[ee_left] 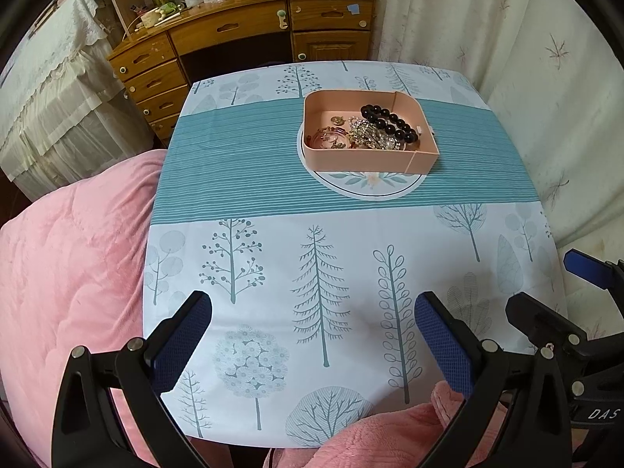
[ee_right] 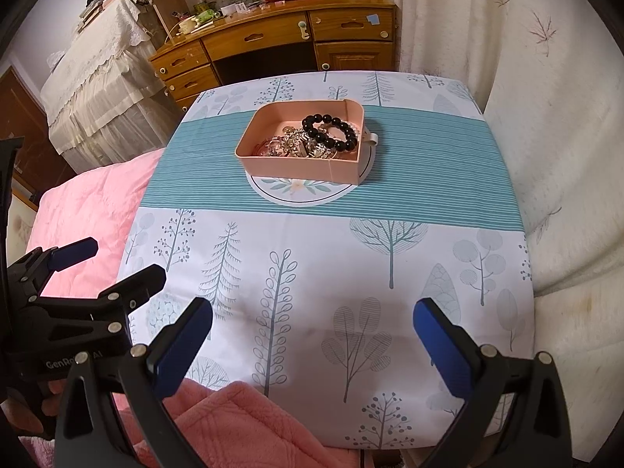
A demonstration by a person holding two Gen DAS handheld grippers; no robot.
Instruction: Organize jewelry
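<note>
A pink open box (ee_left: 390,162) stands on the far middle of the table (ee_left: 312,265), over a white round print. It holds a black bead bracelet (ee_left: 390,123), a tangle of silver and gold jewelry (ee_left: 366,136) and a reddish bangle (ee_left: 327,138). The box also shows in the right wrist view (ee_right: 304,169), with the black bracelet (ee_right: 331,132) on top. My left gripper (ee_left: 312,335) is open and empty over the near table edge. My right gripper (ee_right: 312,335) is open and empty, beside the left one, well short of the box.
A tree-print cloth with a teal striped band (ee_left: 241,163) covers the table. A pink quilt (ee_left: 70,257) lies to the left and under the near edge. A wooden desk with drawers (ee_left: 241,35) stands behind. Pale curtains (ee_left: 546,78) hang on the right.
</note>
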